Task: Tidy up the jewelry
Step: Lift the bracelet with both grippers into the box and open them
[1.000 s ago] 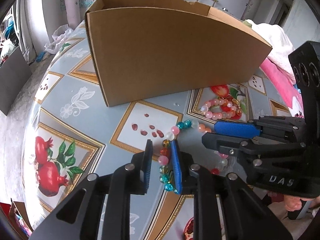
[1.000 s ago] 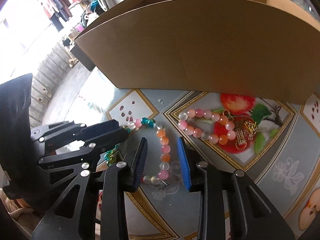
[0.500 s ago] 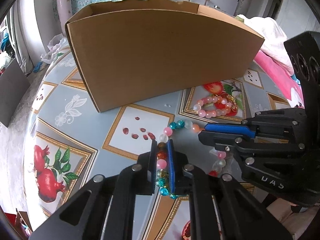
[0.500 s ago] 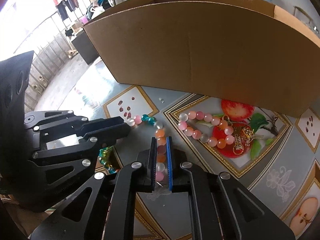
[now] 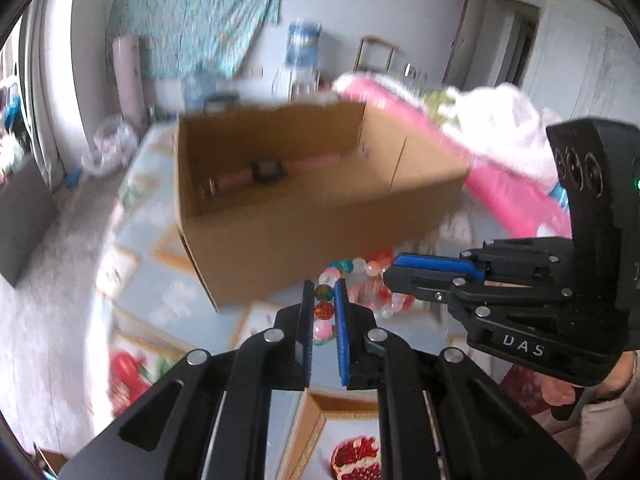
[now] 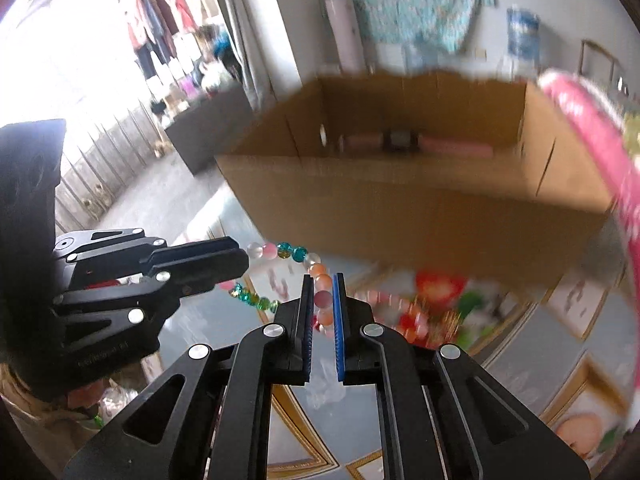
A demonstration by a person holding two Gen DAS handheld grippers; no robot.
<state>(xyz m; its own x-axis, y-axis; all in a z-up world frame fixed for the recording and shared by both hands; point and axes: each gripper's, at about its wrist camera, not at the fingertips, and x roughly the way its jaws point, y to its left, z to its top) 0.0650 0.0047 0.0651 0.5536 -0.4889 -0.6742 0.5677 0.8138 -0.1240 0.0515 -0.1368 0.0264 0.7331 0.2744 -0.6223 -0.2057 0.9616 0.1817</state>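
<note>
Both grippers lifted the bead necklace (image 6: pixel 298 254) off the table (image 6: pixel 500 364) since 0.5 s ago. Left hand-held gripper (image 5: pixel 323 294) and right hand-held gripper (image 6: pixel 322 287) each clamp beads, strand hanging before the cardboard box (image 6: pixel 420 216).

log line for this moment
left gripper: shut on bead necklace | right gripper: shut on bead necklace | necklace: lifted, in front of cardboard box

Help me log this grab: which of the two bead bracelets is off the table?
The multicoloured bracelet, with teal beads: both the left gripper and right gripper pinch it. The pink-and-orange bracelet with gold charms lies on the tablecloth.
</note>
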